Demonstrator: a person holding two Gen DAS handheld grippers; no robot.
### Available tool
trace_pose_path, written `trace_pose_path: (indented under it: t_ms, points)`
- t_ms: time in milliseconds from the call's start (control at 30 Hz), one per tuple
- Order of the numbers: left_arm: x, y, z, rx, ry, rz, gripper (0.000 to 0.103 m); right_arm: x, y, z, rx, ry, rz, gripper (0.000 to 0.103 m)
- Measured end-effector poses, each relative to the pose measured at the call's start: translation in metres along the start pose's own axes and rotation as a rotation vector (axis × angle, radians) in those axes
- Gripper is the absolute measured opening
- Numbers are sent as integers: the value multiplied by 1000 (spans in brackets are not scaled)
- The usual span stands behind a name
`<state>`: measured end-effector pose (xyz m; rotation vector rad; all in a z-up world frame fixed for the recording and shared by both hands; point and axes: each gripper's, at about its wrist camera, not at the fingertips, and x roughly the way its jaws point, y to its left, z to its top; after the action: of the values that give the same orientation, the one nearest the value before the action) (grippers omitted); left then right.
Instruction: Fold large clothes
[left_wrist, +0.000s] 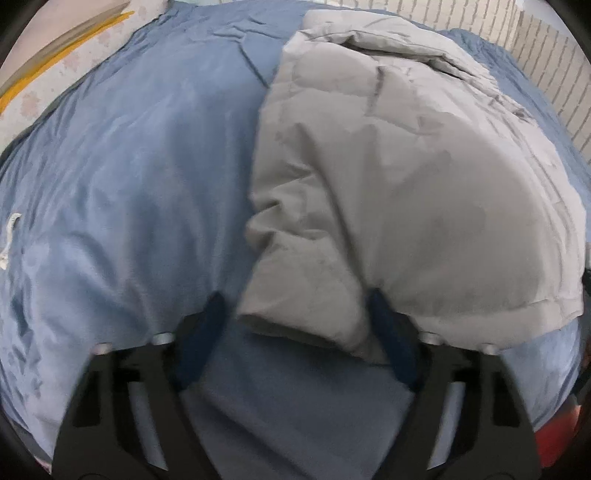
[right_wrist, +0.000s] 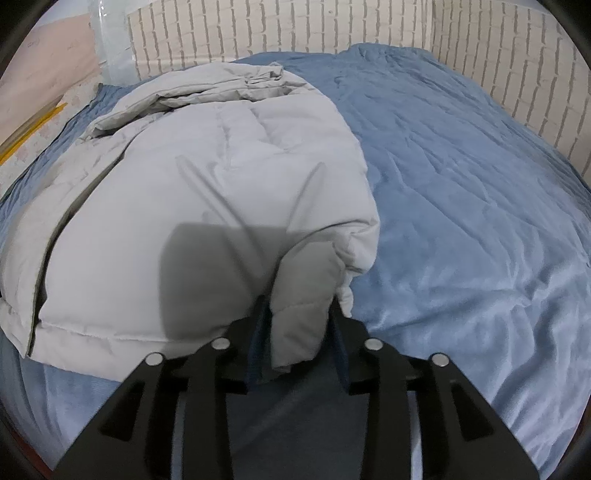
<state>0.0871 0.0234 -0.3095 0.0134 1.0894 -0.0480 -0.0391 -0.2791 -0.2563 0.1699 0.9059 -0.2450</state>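
A puffy grey jacket lies bunched on a blue blanket that covers a bed. In the left wrist view my left gripper stands open around the jacket's near corner. Its right finger touches the fabric, while the left finger stays just clear of it. In the right wrist view the same jacket fills the left half of the picture. A fold of its hem fills the gap of my right gripper, and both pads press on it. The gripper's shadow falls on the jacket.
A pale brick-patterned wall runs behind the bed and along its right side. The blue blanket spreads out to the right of the jacket. A clear plastic box stands at the back left. Something red-orange shows below the bed's edge.
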Motion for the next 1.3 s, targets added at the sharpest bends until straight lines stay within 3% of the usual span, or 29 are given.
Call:
trace_pose_path:
  t_ms: [167, 267, 433, 600, 733, 1000, 1300]
  points:
    - [-4, -20, 6, 15, -9, 50, 44, 1, -4, 2, 19, 10, -32, 50]
    - [-11, -15, 7, -25, -4, 12, 37, 1, -8, 5, 52, 27, -22, 50]
    - [-3, 0, 4, -78, 22, -38, 37, 3, -8, 6, 65, 36, -25, 52]
    - [-2, -4, 5, -58, 18, -11, 37, 5, -6, 7, 38, 54, -35, 52]
    - [-5, -14, 7, -39, 12, 15, 31, 4, -6, 8, 40, 67, -29, 46]
    - [-20, -15, 28, -15, 35, -40, 15, -2, 0, 15, 7, 55, -4, 19]
    - [-77, -34, 73, 51, -102, -117, 13, -51, -11, 56, 56, -61, 64, 13]
